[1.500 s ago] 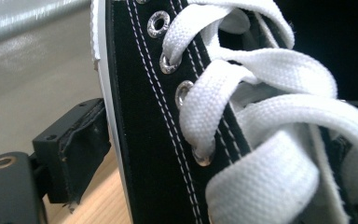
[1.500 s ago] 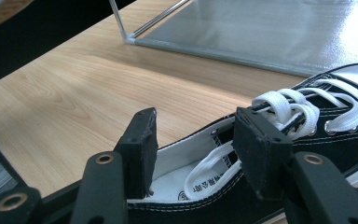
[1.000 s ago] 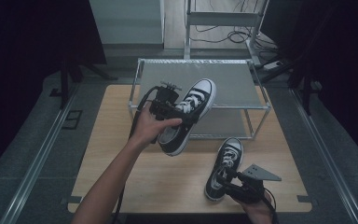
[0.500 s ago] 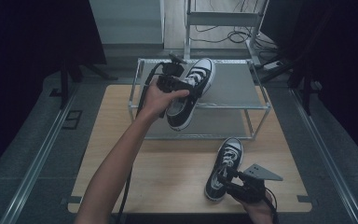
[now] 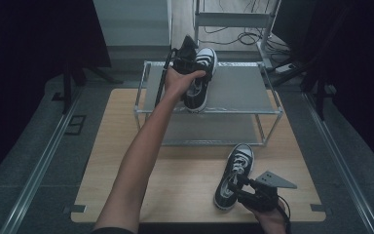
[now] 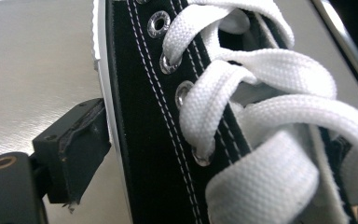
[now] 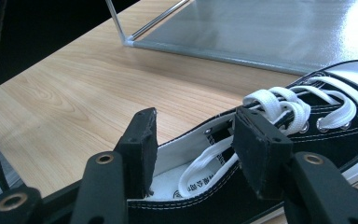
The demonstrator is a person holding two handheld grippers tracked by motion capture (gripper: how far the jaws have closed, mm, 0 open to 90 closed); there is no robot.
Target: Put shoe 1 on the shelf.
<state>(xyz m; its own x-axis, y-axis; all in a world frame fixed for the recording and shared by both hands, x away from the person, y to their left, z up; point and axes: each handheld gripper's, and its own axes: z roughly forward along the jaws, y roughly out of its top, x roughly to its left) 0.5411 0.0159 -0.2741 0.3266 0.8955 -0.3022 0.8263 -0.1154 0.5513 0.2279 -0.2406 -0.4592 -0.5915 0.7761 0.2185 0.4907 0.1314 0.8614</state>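
Black canvas on the held sneaker [image 6: 149, 154], matt and finely woven, with pale double stitching; flat white cotton laces [image 6: 261, 107], coarse in weave; small shiny metal eyelets [image 6: 158, 22]; smooth white rubber along the sole edge. Same cloth, laces and rubber toe on the second sneaker [image 7: 307, 140], with a white fabric lining inside. Brushed grey metal on the rack [image 5: 238, 90], dully reflective, framed by bright chrome tubing. Pale wood-grain tabletop [image 7: 74, 93], smooth with a soft sheen. Matt black rubbery pads, slightly scuffed, on the left gripper [image 5: 187, 58] and right gripper [image 7: 193, 144]; brassy rivets in the black plastic arms.
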